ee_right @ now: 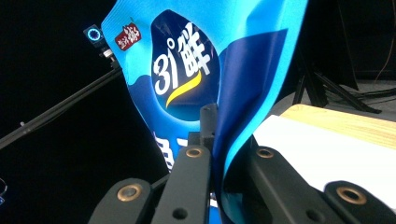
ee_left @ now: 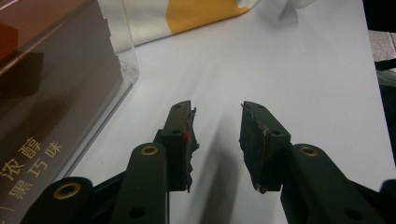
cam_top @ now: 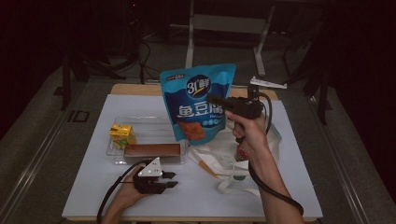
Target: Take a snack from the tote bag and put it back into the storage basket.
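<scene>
A blue snack bag (cam_top: 198, 100) with white lettering hangs upright in the air above the table, and my right gripper (cam_top: 217, 100) is shut on its right edge. In the right gripper view the bag (ee_right: 196, 70) is pinched between the two black jaws of the right gripper (ee_right: 217, 140). My left gripper (cam_top: 170, 179) rests on the white table sheet near the front edge, jaws open with nothing between them. In the left gripper view the left gripper (ee_left: 217, 135) points across bare white sheet, beside the clear tray.
A clear tray (cam_top: 116, 154) at the left holds a yellow carton (cam_top: 122, 135) and a brown chocolate box (cam_top: 152, 150), whose side (ee_left: 42, 116) also shows close up. A white tote bag (cam_top: 224, 158) with an orange stripe lies at the centre right. Dark stands rise behind the table.
</scene>
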{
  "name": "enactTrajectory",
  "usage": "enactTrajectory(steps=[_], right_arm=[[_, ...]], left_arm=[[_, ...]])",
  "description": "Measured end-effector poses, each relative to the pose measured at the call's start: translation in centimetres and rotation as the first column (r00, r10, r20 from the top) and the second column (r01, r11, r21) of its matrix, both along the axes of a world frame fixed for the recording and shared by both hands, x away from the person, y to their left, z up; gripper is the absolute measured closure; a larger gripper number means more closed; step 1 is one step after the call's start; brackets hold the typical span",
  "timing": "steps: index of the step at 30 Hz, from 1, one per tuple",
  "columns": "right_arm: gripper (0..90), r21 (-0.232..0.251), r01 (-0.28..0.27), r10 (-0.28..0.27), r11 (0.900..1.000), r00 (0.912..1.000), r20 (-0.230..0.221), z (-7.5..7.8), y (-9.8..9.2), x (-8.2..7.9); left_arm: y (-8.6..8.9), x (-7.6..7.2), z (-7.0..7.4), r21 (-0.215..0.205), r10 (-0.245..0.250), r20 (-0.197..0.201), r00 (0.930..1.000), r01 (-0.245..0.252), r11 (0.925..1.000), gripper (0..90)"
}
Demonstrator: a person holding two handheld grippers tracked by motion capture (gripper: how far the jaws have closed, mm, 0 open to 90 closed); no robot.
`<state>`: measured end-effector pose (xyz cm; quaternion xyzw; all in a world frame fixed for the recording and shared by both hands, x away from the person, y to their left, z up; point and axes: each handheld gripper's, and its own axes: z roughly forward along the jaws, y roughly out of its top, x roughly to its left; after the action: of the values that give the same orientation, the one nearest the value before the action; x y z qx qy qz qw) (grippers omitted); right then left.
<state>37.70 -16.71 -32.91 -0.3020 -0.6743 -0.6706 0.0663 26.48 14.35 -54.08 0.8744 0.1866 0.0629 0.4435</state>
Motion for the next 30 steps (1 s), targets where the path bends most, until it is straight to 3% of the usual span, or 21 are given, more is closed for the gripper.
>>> enactTrajectory(steps=[30], right_arm=[[90.0, 0.010, -0.029, 0.029, 1.000, 0.9995, -0.016, 0.6, 5.5, 0.9]], left_arm=[[0.0, -0.1, 0.0, -0.003, -0.010, 0.003, 0.9999, 0.010, 0.9999, 64.0]])
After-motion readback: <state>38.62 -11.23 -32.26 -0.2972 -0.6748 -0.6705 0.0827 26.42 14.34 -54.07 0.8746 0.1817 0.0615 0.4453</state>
